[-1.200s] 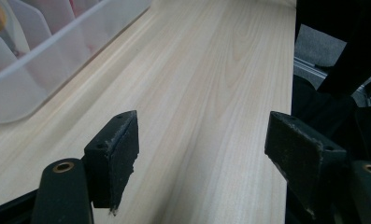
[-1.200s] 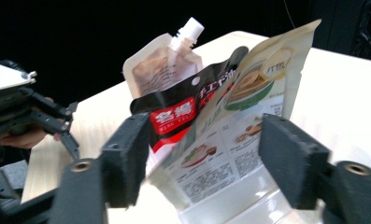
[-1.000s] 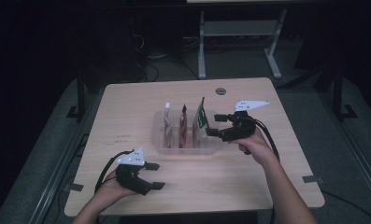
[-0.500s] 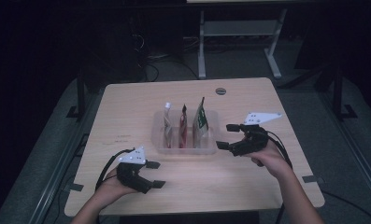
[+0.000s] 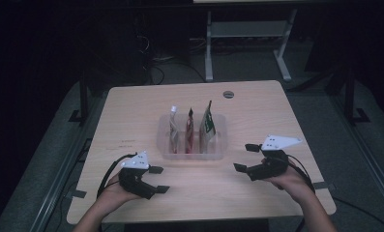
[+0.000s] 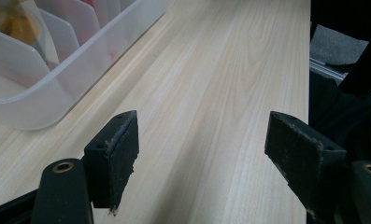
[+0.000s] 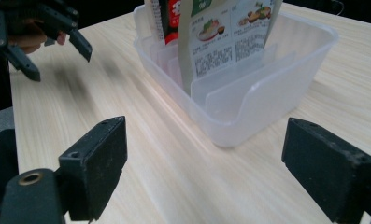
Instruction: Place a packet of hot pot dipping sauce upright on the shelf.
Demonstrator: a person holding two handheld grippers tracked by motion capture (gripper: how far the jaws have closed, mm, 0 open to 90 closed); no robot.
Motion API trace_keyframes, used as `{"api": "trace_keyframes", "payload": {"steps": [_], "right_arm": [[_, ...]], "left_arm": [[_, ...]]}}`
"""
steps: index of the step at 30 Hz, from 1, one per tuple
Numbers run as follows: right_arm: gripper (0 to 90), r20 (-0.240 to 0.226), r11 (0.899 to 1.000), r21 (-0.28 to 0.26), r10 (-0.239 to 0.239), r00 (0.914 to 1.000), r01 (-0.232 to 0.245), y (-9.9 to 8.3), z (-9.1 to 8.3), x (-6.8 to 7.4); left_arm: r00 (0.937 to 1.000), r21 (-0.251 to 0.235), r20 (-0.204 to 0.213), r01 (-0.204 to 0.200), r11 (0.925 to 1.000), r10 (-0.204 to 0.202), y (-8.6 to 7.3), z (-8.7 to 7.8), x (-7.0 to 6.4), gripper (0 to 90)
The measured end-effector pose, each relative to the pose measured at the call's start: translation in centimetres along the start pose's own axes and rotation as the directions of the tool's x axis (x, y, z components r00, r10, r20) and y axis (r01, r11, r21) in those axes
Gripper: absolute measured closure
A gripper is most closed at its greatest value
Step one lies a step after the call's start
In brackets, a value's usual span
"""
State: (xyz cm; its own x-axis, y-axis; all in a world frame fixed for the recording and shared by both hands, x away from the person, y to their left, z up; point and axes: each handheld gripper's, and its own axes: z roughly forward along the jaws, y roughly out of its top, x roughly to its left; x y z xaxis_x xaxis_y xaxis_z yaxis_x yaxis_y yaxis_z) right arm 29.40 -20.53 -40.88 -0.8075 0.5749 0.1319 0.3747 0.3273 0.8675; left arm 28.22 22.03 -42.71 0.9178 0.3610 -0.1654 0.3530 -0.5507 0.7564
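Both claws, left (image 5: 155, 180) and right (image 5: 246, 157), hang open and empty over the counter (image 5: 131, 121), either side of the clear bin (image 5: 217, 153). The green pouch (image 5: 208, 126) stands in its right slot. A hasty reach could clip the light bin and tip the pouches.

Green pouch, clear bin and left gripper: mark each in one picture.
green pouch (image 5: 208, 126), high view, its front face
clear bin (image 7: 267, 100), right gripper view, its near wall
left gripper (image 5: 159, 179), high view, between its fingertips
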Motion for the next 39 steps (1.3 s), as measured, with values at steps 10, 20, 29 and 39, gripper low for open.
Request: {"api": "trace_keyframes", "payload": {"steps": [10, 20, 29, 39], "right_arm": [[13.8, 0.064, 0.996, 0.091, -0.005, 0.9979, -0.001, -3.2, -1.1, 0.6], [13.8, 0.117, 0.975, 0.218, -0.066, 0.9909, 0.04, -4.4, -0.4, -0.1], [13.8, 0.121, 0.974, 0.223, -0.064, 0.9905, 0.036, -4.5, -0.6, -0.6], [13.8, 0.125, 0.976, 0.214, -0.059, 0.9904, 0.031, -4.5, -0.8, -1.0]], "left_arm": [[0.9998, 0.021, -0.02, -0.007, 0.9998, 0.008, -0.5, -0.7, -0.1, 25.6], [0.9944, 0.148, -0.103, -0.01, 0.9889, 0.026, -2.9, -2.2, 0.3, 22.4], [0.993, 0.163, -0.117, 0.007, 0.9866, 0.013, -4.1, -2.7, 1.1, 17.1], [0.9936, 0.177, -0.113, 0.015, 0.9842, 0.005, -4.3, -2.3, 1.3, 16.3]]}}
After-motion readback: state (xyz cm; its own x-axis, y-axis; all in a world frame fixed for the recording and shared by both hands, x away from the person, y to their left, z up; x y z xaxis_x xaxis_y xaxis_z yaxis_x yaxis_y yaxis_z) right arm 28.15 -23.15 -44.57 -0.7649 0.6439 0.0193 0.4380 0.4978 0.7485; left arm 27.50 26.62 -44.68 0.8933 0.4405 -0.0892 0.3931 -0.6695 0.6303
